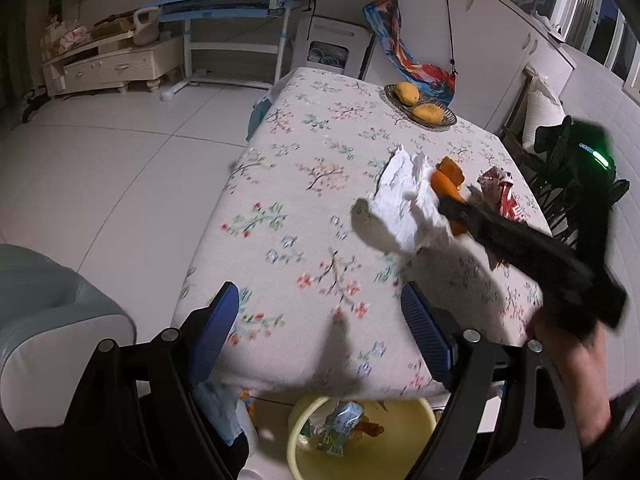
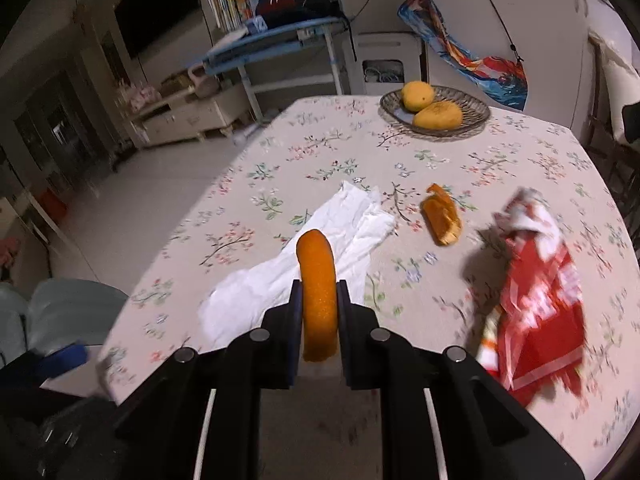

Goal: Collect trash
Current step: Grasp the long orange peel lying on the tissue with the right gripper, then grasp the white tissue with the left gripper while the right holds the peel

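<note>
Peel (image 2: pixel 318 292), orange and curved, is clamped between the right gripper's (image 2: pixel 319 304) jaws above the flowered counter (image 2: pixel 280 168), seemingly bound for the yellow bin (image 1: pixel 404 420) below. The left gripper's (image 1: pixel 316 332) jaws are spread wide, empty.

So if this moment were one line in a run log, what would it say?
right tongs: shut on orange peel | left tongs: open, holding nothing | on table: white tissue, red wrapper

I see a wire fruit basket (image 2: pixel 472 120) with two mangoes (image 2: pixel 437 115) at the far end of the floral-clothed desk (image 2: pixel 320 152). Beyond it stand a blue study table (image 1: pixel 224 4) piled with books, and a cream cabinet (image 1: pixel 112 66).
</note>
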Action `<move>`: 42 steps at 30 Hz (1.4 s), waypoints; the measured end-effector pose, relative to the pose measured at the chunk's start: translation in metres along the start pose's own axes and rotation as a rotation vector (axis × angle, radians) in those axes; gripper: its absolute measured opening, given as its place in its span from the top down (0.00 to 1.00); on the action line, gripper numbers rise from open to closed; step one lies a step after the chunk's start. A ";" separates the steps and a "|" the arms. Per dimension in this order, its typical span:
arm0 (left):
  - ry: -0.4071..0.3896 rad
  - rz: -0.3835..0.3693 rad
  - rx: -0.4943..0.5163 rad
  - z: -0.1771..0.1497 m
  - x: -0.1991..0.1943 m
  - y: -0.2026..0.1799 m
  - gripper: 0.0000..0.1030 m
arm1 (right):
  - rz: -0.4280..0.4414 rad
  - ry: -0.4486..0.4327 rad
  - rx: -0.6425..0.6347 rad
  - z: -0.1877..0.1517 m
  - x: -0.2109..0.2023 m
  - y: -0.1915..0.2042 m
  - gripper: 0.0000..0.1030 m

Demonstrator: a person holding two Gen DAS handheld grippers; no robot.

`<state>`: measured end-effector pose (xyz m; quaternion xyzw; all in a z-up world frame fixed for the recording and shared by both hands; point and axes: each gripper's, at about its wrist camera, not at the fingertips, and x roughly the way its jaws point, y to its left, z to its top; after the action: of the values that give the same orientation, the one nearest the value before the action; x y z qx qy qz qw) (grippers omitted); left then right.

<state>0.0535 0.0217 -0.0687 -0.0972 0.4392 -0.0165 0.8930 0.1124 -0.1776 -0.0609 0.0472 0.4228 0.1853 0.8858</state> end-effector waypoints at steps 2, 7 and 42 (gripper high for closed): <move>-0.004 -0.005 0.010 0.007 0.006 -0.007 0.22 | -0.011 0.012 0.018 -0.013 -0.012 -0.008 0.84; -0.007 -0.018 0.067 0.033 0.032 -0.036 0.22 | -0.065 0.073 0.045 -0.043 -0.018 -0.027 0.84; 0.082 -0.073 0.276 0.062 0.116 -0.095 0.95 | -0.059 0.027 0.081 -0.058 -0.030 -0.040 0.83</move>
<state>0.1789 -0.0753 -0.1049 0.0116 0.4648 -0.1133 0.8781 0.0620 -0.2303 -0.0853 0.0683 0.4429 0.1422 0.8826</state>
